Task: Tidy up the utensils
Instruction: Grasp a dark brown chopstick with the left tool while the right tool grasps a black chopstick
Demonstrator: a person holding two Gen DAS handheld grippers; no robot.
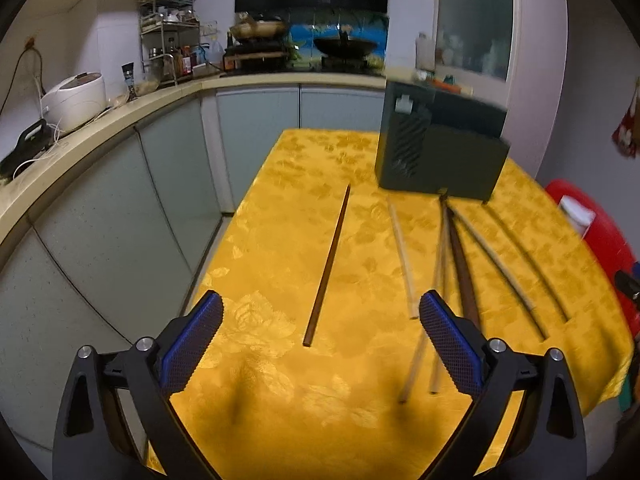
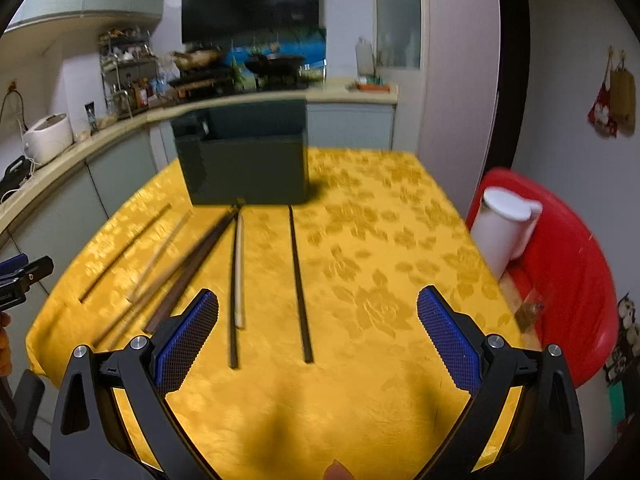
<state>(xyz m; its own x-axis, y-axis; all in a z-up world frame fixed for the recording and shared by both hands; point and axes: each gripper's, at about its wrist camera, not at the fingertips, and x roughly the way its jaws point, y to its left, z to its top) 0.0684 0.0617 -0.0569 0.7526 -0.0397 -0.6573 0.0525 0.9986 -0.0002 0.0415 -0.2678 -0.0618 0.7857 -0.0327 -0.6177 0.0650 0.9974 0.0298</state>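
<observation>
My left tongs [image 1: 320, 320] were wide apart with nothing in them. The long dark brown wooden chopstick [image 1: 329, 268] lay flat on the yellow flowered cloth of the bench [image 1: 260, 240], just ahead of them and between the two blue pads. It pointed away from me, toward the dark green box [image 1: 440, 152] at the far end. My left hand was nearer to it, I think. My right tongs [image 2: 318, 328] were wide and empty too, with another thin dark chopstick [image 2: 300, 280] ahead. The right view showed the open top of the box and a white jug [image 2: 502, 228]; the left view did not.
</observation>
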